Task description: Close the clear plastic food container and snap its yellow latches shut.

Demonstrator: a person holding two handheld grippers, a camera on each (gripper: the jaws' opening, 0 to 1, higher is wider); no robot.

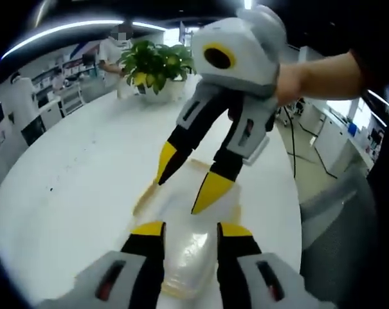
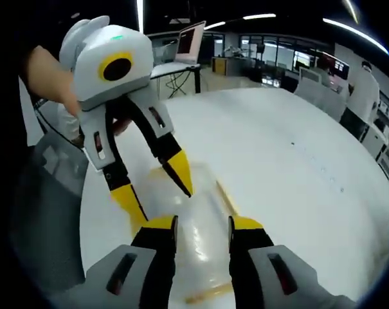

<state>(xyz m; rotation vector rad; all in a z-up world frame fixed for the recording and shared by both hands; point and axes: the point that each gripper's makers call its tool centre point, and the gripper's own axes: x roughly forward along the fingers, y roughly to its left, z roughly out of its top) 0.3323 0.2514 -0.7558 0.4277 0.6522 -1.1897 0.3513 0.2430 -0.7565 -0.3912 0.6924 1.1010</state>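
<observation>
Your clear container (image 1: 189, 248) lies on the white bench (image 1: 72, 187) right between the two claws, with its lid already down over the body as far as you can judge; the plastic is too blurred to say whether it sits fully flush. In the left gripper view, your left claw (image 1: 191, 233) has its jaws spread to either side of the near end of the lid, not pinching anything, while your right claw (image 1: 189, 183) comes in from above with its jaws open, tips down at the far end of the container. In the right gripper view the same holds from the other side: your right claw (image 2: 202, 225) straddles the lid with a clear gap, and your left claw (image 2: 157, 193) stands spread over the opposite end. The yellow latches (image 2: 227, 198) show as pale strips along the container's edges (image 2: 207, 295), and they look flared outward rather than snapped in, though the blur makes that a judgement. So the closing seems done; pressing each latch shut is what remains for you
</observation>
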